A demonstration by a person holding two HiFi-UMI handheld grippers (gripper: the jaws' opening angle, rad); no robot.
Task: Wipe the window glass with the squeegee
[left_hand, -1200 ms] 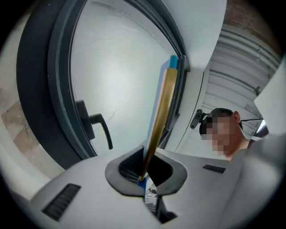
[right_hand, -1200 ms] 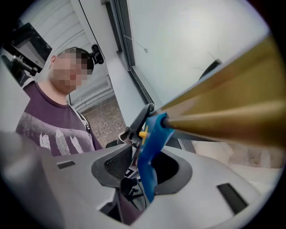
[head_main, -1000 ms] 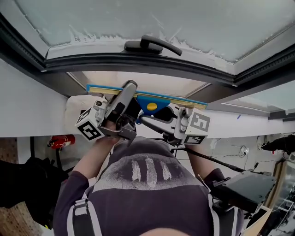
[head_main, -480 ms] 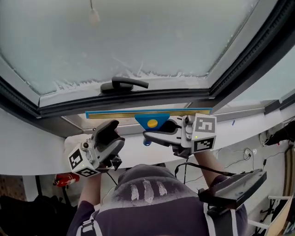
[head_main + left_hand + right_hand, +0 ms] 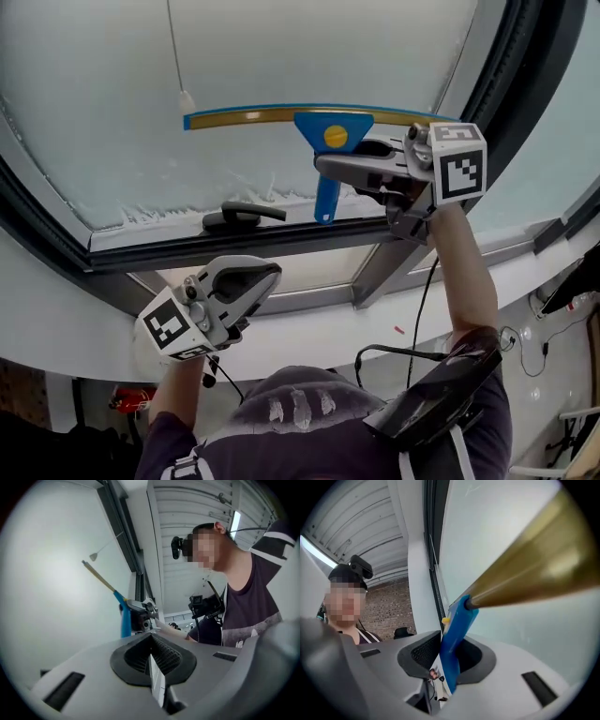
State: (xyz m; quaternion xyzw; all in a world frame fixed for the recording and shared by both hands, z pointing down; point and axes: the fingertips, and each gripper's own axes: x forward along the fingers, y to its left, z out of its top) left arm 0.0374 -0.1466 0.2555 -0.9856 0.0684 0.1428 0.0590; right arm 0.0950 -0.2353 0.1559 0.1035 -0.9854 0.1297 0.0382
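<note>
Your right gripper (image 5: 330,171) is high and level, holding the squeegee (image 5: 334,134) so its long blade lies flat against the upper window glass (image 5: 103,103). This is probably the top of a downward stroke. Its 2 jaws, which have just been closing, stand part open and clamp the blue handle. The handle rises upright between the pads (image 5: 421,654), and the blade crosses just beyond their tips. Your left gripper (image 5: 261,278) hangs low, below the window handle (image 5: 242,217) and well apart from the squeegee. Its jaws are fully together on nothing, likely kept clear of the stroke.
</note>
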